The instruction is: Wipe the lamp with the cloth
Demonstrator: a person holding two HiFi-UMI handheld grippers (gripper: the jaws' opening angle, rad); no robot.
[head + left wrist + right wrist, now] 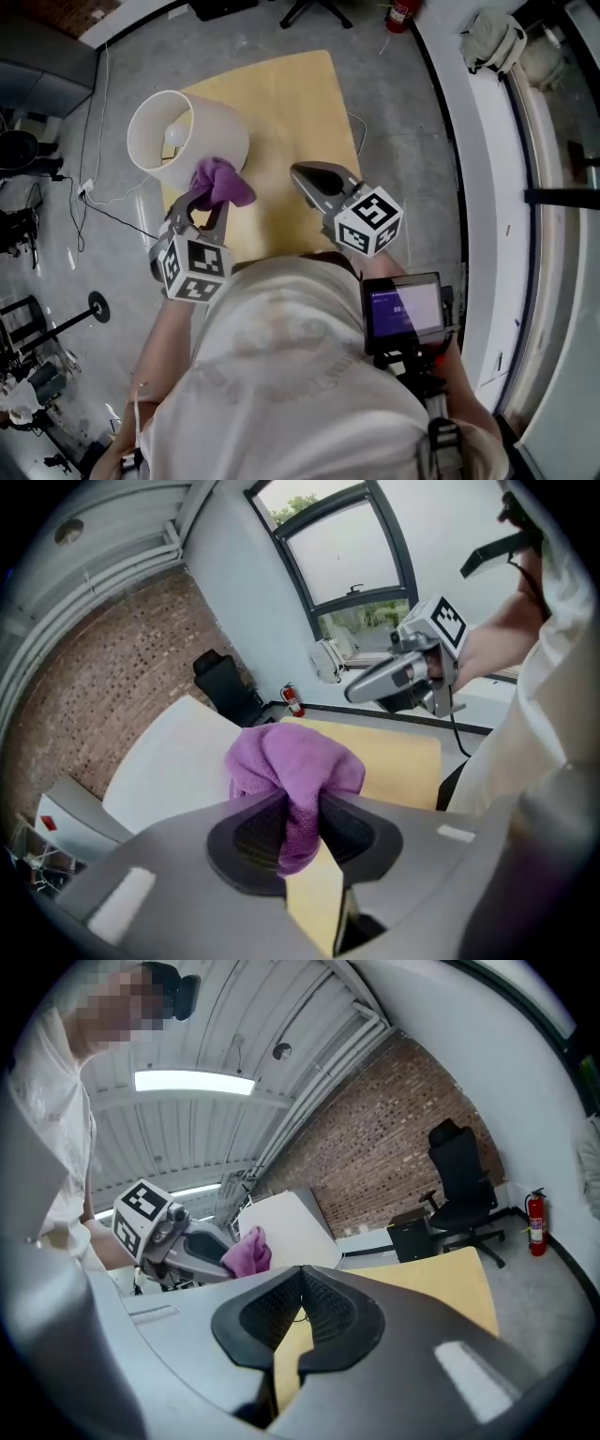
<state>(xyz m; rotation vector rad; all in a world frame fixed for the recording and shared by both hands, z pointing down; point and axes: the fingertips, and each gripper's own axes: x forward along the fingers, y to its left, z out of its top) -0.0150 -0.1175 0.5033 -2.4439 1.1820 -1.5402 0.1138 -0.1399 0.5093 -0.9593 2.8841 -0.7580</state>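
One crumpled purple cloth (223, 183), clamped in left tongs (200, 204), seemingly touches the white lampshade (208, 127); right tongs (302, 178) closed.

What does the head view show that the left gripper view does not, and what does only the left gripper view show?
Only the head view: the open top of the lamp shade, looked into from above, and a small screen at the person's chest. Only the left gripper view: a window, a brick wall, and the textured pads of the left gripper pressing on the cloth. Both: the purple cloth, the white shade, the yellow table and the right gripper.
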